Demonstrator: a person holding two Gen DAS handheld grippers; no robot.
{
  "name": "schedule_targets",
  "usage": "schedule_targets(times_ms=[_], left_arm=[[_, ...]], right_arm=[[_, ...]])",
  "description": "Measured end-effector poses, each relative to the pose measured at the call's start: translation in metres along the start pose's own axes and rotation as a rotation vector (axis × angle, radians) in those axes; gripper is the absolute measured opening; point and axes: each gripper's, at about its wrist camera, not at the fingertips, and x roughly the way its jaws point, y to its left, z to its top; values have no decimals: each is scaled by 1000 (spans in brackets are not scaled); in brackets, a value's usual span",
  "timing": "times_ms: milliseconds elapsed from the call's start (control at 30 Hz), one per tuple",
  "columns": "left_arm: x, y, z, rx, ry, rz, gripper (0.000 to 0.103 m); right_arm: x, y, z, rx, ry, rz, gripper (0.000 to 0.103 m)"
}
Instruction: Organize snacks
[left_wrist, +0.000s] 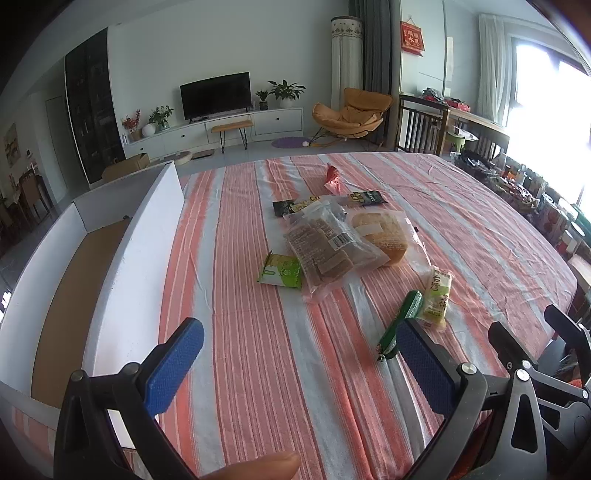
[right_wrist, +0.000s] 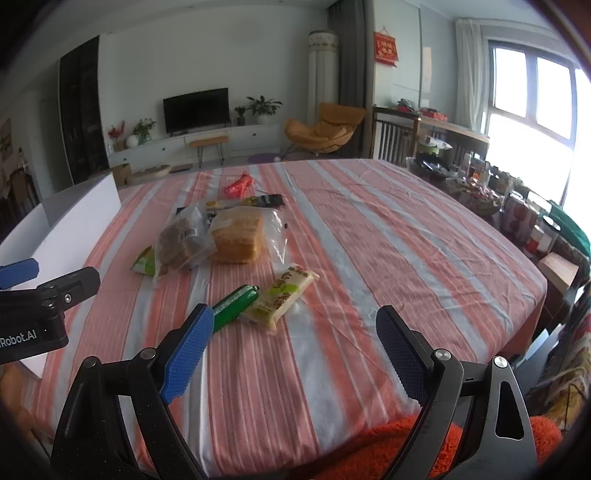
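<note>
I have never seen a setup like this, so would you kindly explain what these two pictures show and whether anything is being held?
A person holds two hand-held grippers, each with a fisheye camera looking along its blue-padded fingers. One picture is from the left gripper, the other from the right gripper. Both are open and hold nothing.

On the striped tablecloth lie snacks: a bagged bread loaf, a clear bag of brown biscuits, a small green packet, a green stick touching a pale yellow packet, a red packet and a long dark packet. A white box with a brown floor stands to the left.
</note>
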Motion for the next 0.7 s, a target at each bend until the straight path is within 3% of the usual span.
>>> schedule_targets(times_ms=[700], left_arm=[[5, -5, -6, 8, 22, -7, 103]], right_arm=[[6, 3, -5, -22, 21, -5, 92]])
